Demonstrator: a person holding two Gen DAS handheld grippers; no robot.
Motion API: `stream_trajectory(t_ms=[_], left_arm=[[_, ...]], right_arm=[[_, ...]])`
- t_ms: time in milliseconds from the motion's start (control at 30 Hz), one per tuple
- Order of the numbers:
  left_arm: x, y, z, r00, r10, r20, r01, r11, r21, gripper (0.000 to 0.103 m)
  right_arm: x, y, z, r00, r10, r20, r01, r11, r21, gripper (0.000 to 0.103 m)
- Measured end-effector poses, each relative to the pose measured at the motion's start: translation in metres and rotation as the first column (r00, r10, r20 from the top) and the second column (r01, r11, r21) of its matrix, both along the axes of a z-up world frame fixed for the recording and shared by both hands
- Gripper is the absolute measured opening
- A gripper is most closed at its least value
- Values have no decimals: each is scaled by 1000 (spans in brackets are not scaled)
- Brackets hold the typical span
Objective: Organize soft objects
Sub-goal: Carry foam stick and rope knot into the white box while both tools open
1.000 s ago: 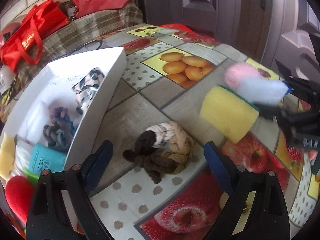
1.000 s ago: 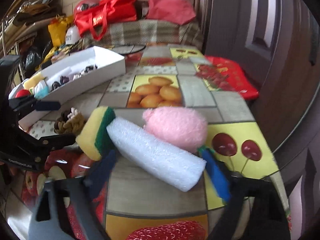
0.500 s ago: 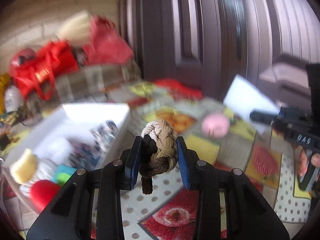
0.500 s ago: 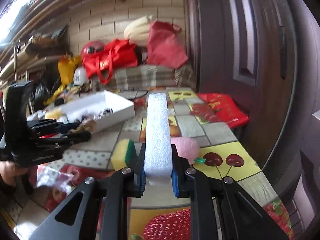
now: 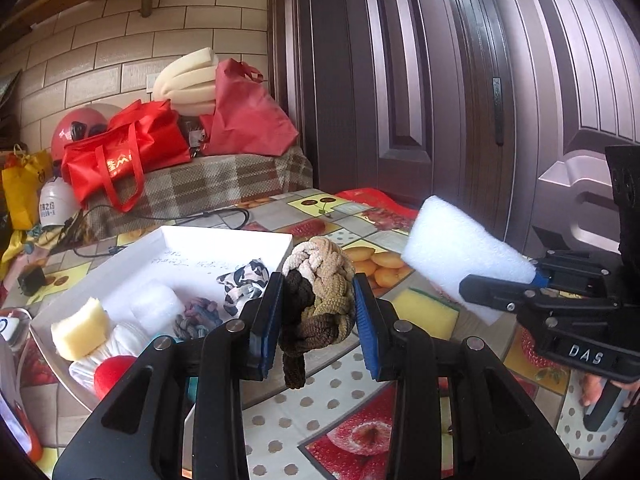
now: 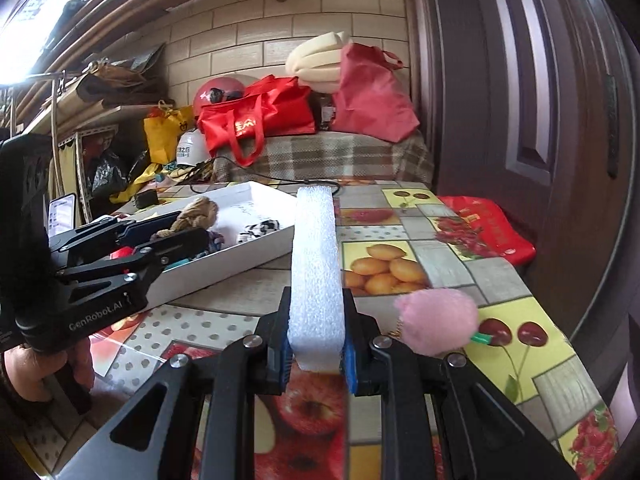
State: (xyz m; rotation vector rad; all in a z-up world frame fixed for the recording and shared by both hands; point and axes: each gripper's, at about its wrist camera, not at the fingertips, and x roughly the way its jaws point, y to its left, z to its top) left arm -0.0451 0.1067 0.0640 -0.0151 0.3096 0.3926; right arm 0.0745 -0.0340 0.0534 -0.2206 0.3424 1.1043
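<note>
- knot of braided rope point(image 5: 318, 292), cream on top and brown below, sits clamped between the blue pads of the left gripper point(image 5: 316, 316); the jaws are drawn in tight on its sides and a brown tail hangs below them, clear of the tablecloth.
- in the right wrist view the same left gripper point(image 6: 176, 232) is held above the near end of the white box point(image 6: 240, 252), with the rope knot point(image 6: 196, 212) showing between its fingers.
- the right gripper point(image 6: 316, 344) is closed on the lower end of a white foam block point(image 6: 316, 264); the block stands up and away from the jaws, lifted off the table.
- from the left wrist view the foam block point(image 5: 460, 264) juts out to the left of the right gripper point(image 5: 532, 280), angled up, above the yellow sponge.
- the yellow sponge point(image 5: 426, 310) with a green edge lies on the fruit-print tablecloth point(image 5: 344, 432), just right of the left gripper's fingers.
- a pink fluffy ball point(image 6: 438, 326) rests on the tablecloth just right of the right gripper, beside a cherry print.
- the white box point(image 5: 224, 236) holds a pale yellow foam piece point(image 5: 80, 334), a black-and-white fabric piece point(image 5: 244, 282), a grey-blue rope toy point(image 5: 196, 318), a white bundle and a red round thing point(image 5: 114, 374) at its near end.
- red bags point(image 5: 124, 156) and a red helmet point(image 5: 78, 130) are piled on a plaid cover behind the table, against the brick wall.
</note>
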Motion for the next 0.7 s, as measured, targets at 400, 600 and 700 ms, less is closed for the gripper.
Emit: stream_trajectory(t_ms=[400,600,700], left_arm=[[-2,0,-1,1000,10,7,-10,1000,4,33],[-8,10,0,997,72,24,-73,997,31,33],[-12,18,0,994,103,31,-104,994,31,33]], right_arm=[[-1,7,-2,1000,7,-11,-7,1000,-20,20],[-4,20,-2,1000,24,6,-24,999,-45,20],[-7,28,-2,999,31,11,-31,998,-49,20]])
